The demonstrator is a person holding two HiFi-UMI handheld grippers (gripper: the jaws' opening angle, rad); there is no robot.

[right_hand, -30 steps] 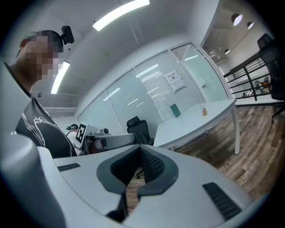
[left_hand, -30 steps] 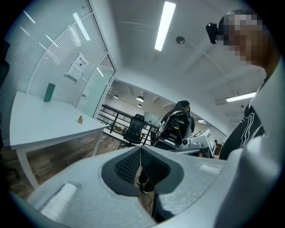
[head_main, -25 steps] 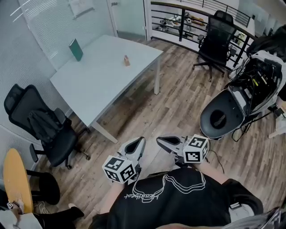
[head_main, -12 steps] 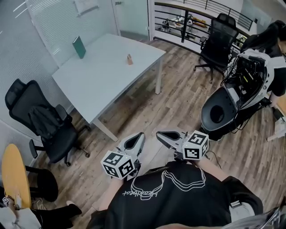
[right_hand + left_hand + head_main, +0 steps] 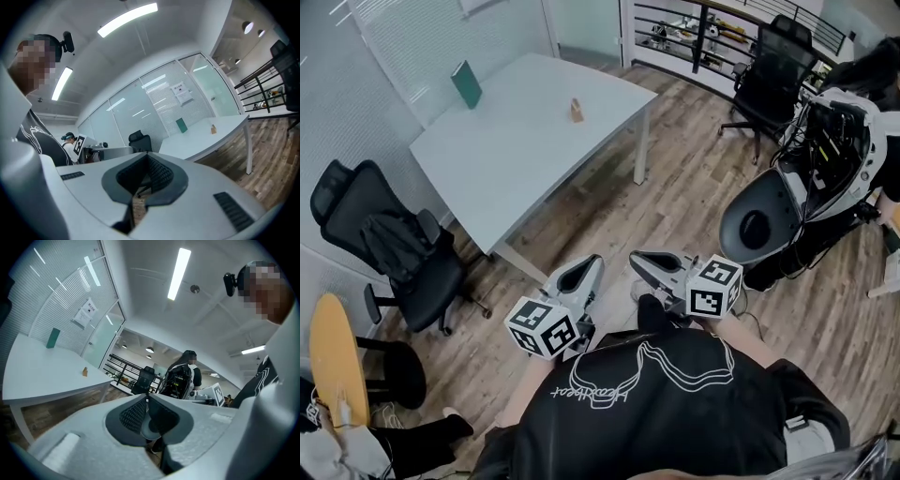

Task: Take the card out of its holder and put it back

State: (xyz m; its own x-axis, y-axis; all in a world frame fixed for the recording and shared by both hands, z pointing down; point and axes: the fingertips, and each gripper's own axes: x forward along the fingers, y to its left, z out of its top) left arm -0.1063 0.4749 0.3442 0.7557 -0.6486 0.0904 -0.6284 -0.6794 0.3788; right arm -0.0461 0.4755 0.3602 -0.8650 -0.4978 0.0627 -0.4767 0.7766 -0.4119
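A white table (image 5: 516,150) stands well ahead of me on the wooden floor. A green upright card-like thing (image 5: 467,84) stands near its far left edge, and a small brown block (image 5: 577,111) sits near its right side. Both also show far off in the left gripper view, the green thing (image 5: 53,338) and the block (image 5: 85,371), and in the right gripper view, the green thing (image 5: 181,125) and the block (image 5: 213,129). My left gripper (image 5: 584,274) and right gripper (image 5: 643,263) are held close to my chest, far from the table. Both are shut with nothing between the jaws.
A black office chair (image 5: 389,248) stands at the table's near left corner, another (image 5: 773,80) by the railing at the back right. A large white and black machine (image 5: 806,178) sits on the floor to my right. A yellow round seat (image 5: 333,356) is at the far left.
The head view has shifted a little, so the table sits slightly further right and lower in frame. Both grippers stay shut near my chest.
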